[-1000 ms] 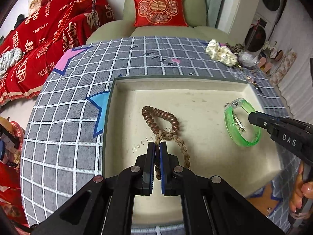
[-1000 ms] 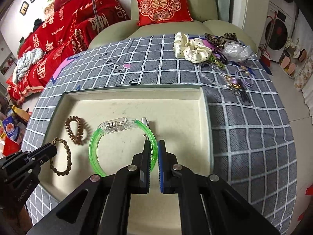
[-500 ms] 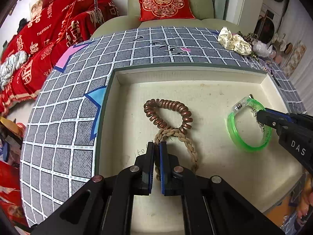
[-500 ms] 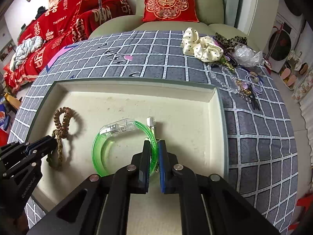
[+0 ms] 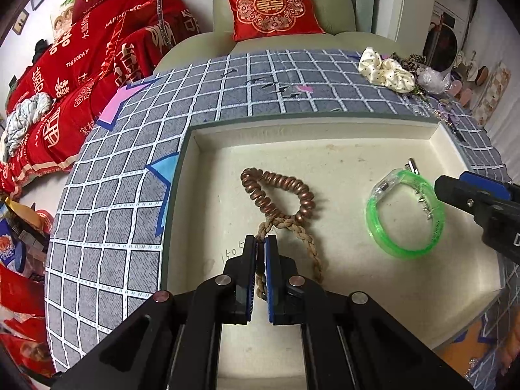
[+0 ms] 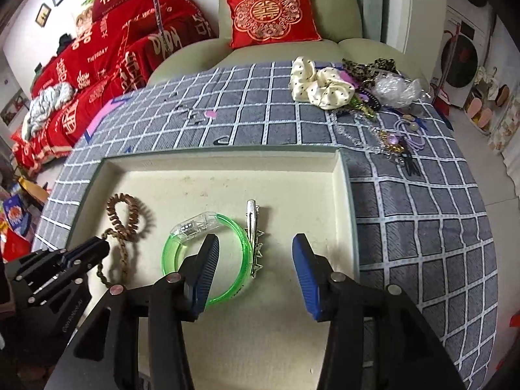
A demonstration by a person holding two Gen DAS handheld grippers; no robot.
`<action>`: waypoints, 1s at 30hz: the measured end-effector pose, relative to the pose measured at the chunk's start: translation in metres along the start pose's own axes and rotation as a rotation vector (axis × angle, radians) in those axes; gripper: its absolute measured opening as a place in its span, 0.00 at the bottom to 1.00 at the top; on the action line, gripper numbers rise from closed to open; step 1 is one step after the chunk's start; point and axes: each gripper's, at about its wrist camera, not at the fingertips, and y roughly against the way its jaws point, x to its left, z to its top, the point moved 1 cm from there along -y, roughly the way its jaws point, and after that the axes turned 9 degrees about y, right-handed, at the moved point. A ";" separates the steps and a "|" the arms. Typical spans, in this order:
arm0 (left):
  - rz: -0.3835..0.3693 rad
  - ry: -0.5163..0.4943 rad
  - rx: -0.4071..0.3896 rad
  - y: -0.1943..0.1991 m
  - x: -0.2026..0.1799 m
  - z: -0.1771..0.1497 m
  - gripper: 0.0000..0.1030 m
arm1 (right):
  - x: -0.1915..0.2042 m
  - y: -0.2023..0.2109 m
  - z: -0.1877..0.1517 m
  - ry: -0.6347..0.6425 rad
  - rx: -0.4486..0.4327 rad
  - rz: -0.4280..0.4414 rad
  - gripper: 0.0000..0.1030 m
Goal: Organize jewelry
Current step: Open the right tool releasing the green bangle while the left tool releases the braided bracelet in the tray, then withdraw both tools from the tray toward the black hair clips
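Observation:
A cream tray lies on the checked tablecloth. In it my left gripper is shut on a braided rope bracelet, which is linked through a copper coil bracelet. To the right lie a green bangle and a silver hair clip on the tray floor. My right gripper hangs over them with its jaws opening. The bangle's right side and the clip sit between the pads, and neither pad touches them. The left gripper shows at the left of the right wrist view.
A cream dotted scrunchie and a heap of loose jewelry and hair ties sit on the cloth beyond the tray's right wall. A sofa with a red cushion and red blankets stands behind the table.
The right gripper's jaws have opened and let go of the green bangle, which now lies flat beside the hair clip. The left gripper stays shut on the rope bracelet.

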 end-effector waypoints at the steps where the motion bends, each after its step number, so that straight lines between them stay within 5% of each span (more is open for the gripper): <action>1: 0.001 -0.001 -0.005 0.002 -0.001 0.000 0.12 | -0.001 0.004 -0.001 -0.007 -0.005 0.006 0.49; 6: 0.000 -0.010 -0.026 0.011 -0.005 0.002 0.14 | -0.006 0.013 -0.004 -0.036 -0.003 0.030 0.51; 7: -0.006 -0.011 -0.030 0.014 -0.005 0.002 0.43 | -0.007 0.014 -0.005 -0.044 0.005 0.036 0.51; 8: -0.006 -0.007 -0.033 0.017 -0.005 0.002 1.00 | -0.007 0.014 -0.006 -0.050 0.007 0.037 0.51; 10: 0.022 0.009 -0.102 0.028 -0.003 0.001 1.00 | -0.008 0.016 -0.007 -0.056 0.007 0.040 0.51; 16: 0.033 -0.002 -0.104 0.037 0.000 -0.001 1.00 | -0.010 0.023 -0.008 -0.070 0.003 0.041 0.54; 21: 0.035 0.019 -0.101 0.047 0.006 -0.008 1.00 | -0.007 0.035 -0.012 -0.059 -0.011 0.043 0.78; 30: -0.006 0.037 -0.101 0.086 0.020 -0.049 1.00 | 0.001 0.061 -0.039 -0.070 -0.032 0.126 0.87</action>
